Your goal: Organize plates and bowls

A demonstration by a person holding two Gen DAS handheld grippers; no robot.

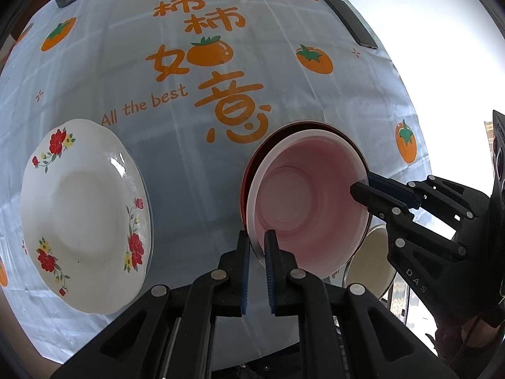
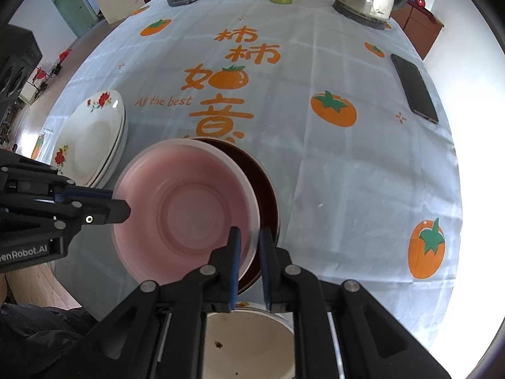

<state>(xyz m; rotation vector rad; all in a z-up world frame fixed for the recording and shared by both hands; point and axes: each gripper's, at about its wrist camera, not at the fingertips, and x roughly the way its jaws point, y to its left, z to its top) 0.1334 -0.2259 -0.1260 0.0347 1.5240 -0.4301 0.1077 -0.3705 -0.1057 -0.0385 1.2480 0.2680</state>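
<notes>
Pink bowl (image 1: 307, 202) held up between both tools, just above and slightly off-centre over a dark red bowl (image 2: 266, 189) that sits on the bench (image 2: 347, 164). Left tool (image 1: 256, 271) straddling the pink rim at about 7 o'clock in the left wrist view, one finger outside the wall and one inside, narrowly parted and apparently pinching the rim, though actual contact hard to confirm. Right tool (image 2: 250, 268) likewise astride the rim at about 5 o'clock in the right wrist view, fingers close around the wall, seemingly clamped on it. Opposite grips, then, on one bowl, with neither side nearer than the other. Decisive relation: pink bowl displaced toward 10 o'clock from the dark red bowl in the right wrist view, a crescent of the lower bowl showing at 2 to 4 o'clock. Probably a nesting step, calling for a shift toward 4 o'clock to centre, then a level lowering. Risk of tilt if one side lets go early. Flowered plates (image 2: 94, 139) stacked at 9 o'clock, well apart; a cream bowl (image 2: 249, 344) at 6 o'clock just beneath the right tool; a phone (image 2: 414, 87) far off at 2 o'clock.
</notes>
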